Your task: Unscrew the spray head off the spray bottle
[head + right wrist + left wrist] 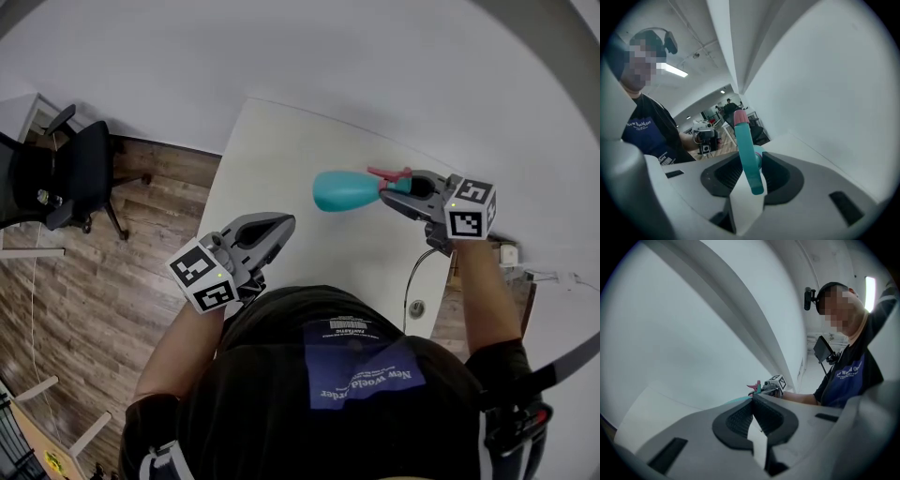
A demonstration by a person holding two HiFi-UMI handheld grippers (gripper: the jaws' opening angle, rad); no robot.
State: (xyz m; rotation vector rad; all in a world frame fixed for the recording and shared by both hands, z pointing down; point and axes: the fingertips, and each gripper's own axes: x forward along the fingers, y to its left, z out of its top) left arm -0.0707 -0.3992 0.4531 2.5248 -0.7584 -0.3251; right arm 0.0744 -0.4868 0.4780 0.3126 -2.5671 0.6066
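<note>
A teal spray bottle (345, 191) hangs on its side above the white table (281, 150), its body pointing left. My right gripper (399, 189) is shut on the bottle's spray head, whose pink trigger (387, 173) sticks out above the jaws. In the right gripper view the teal spray head (750, 154) with its pink tip (740, 117) stands between the pads of the right gripper (751, 168). My left gripper (279, 225) is shut and empty, nearer the table's front left edge and apart from the bottle. From the left gripper (753, 401) view the pink trigger (755, 386) shows beyond the closed jaws.
A black office chair (66, 173) stands on the wooden floor (112, 281) left of the table. A dark cable (410, 277) runs to a grommet hole (415, 307) at the table's right front edge. A white wall lies behind the table.
</note>
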